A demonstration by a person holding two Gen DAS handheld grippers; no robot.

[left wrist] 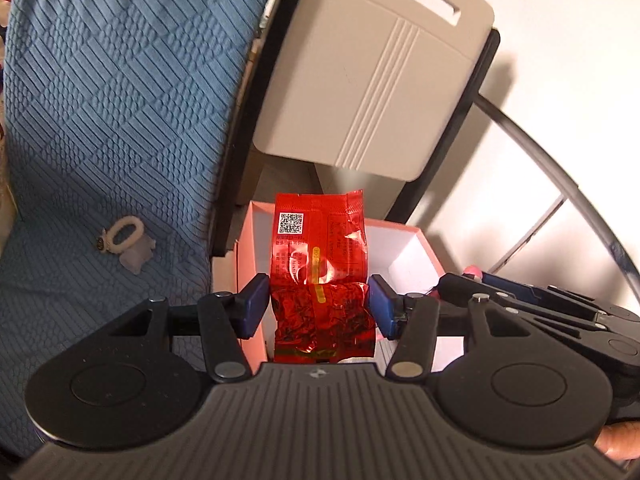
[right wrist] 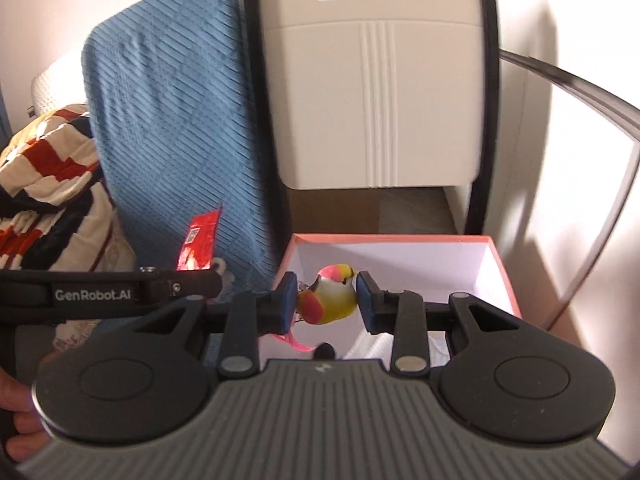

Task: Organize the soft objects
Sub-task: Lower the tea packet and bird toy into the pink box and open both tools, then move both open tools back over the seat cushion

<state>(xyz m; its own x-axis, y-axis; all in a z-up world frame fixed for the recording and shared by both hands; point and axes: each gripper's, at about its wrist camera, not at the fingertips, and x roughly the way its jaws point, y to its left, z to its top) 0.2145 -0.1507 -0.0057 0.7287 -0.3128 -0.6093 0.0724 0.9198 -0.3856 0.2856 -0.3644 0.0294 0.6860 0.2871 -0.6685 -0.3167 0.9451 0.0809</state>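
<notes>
Nearest me, my left gripper (left wrist: 319,306) pinches a red foil packet (left wrist: 320,276) between its blue pads, holding it upright over the near left corner of the pink box (left wrist: 416,236). On the right, my right gripper (right wrist: 326,302) squeezes a small plush bird (right wrist: 330,296) above the same box (right wrist: 506,276), which sits in front of a white chair (right wrist: 376,92). I judge both items about to go in (neither released yet); a small white charm (left wrist: 126,242) on the blue cover (left wrist: 100,100) at far left may be left to collect
</notes>
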